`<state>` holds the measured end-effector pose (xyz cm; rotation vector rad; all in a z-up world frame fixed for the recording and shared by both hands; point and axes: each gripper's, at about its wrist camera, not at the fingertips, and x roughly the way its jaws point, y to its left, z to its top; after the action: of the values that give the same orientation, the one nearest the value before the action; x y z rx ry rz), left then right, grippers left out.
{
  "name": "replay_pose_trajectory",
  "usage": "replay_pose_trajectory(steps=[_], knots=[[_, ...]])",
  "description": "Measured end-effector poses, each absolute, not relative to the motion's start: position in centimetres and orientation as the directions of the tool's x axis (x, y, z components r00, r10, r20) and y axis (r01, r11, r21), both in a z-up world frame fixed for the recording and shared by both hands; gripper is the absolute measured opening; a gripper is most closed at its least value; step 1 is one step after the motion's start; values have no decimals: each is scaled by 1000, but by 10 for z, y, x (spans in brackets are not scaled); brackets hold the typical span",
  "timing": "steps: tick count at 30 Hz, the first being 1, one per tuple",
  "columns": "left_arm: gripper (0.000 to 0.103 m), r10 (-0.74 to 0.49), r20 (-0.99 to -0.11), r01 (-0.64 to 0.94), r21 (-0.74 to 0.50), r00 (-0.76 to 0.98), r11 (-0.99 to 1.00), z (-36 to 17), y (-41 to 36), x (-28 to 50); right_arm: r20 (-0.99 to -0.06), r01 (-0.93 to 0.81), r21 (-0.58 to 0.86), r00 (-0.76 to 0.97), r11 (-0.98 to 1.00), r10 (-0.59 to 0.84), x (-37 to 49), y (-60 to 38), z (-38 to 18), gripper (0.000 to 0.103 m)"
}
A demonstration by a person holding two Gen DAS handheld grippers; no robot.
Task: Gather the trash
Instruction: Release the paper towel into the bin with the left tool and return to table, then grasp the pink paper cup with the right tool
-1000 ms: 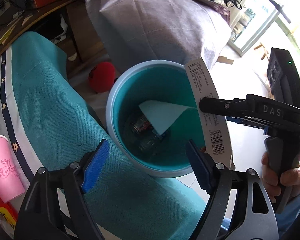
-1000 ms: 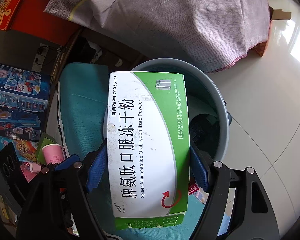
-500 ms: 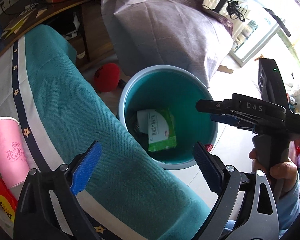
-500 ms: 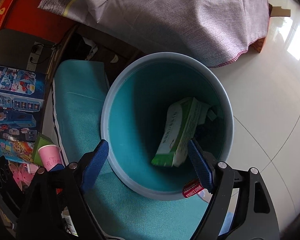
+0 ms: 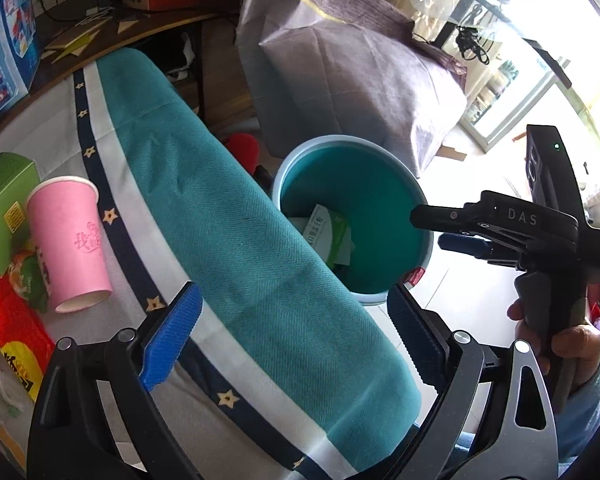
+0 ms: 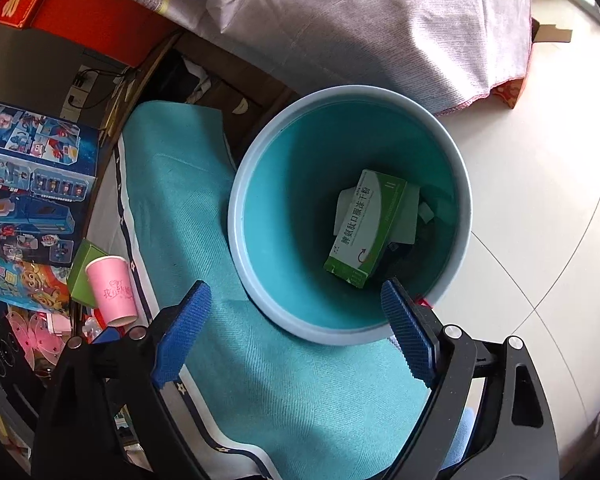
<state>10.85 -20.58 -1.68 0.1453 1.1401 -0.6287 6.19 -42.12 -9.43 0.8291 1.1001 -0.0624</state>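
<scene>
Left gripper (image 5: 296,342): its two blue-padded jaws are spread wide with nothing held between them; only the teal cloth is seen through the gap.
Right gripper (image 6: 296,332): its jaws are opening and nothing is gripped; the bin rim and cloth are seen between the pads. It is also shown from the side in the left view, held by a hand (image 5: 568,344) at the right edge.
Bin (image 6: 236,208): one round bin, teal inside with a pale rim, is set on the floor just right of the table edge.
Medicine box (image 6: 366,224): one green and white box is found lying tilted inside the bin, on top of other rubbish.
Other rubbish in the bin: white paper and dark items are partly covered by the box; their number cannot be made out.
Cloth (image 5: 236,216): one teal cloth with a white band and a star-marked navy stripe is draped over the table.
Cup (image 5: 70,240): one pink paper cup is stood upside down at the far left.
Green box (image 5: 0,200): one, cut off by the left edge and partly hidden by the cup.
Red wrapper (image 5: 8,320): one is counted, near left, partly cut off.
Grey cover (image 6: 360,12): one large covered shape is seen far behind the bin; what lies under it is hidden.
</scene>
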Motion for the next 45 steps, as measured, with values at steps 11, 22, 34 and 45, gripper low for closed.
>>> replay_pose_trajectory(steps=[11,22,34,45], knots=[[97,-404,-841,436,-232,358,869,5,-118,86,-813,304,527,452,794,367,68,-340,-61,86],[97,-351,-830,223,-278,434,934,-7,6,83,-838,199,488,381,850,392,93,-265,-54,86],[97,-333,-836,85,-330,435,940,-23,70,101,-845,109,469,343,876,410,136,-203,-52,86],[97,-349,-859,126,-325,374,937,-39,46,128,-833,6,472,328,881,445,199,-161,-60,83]])
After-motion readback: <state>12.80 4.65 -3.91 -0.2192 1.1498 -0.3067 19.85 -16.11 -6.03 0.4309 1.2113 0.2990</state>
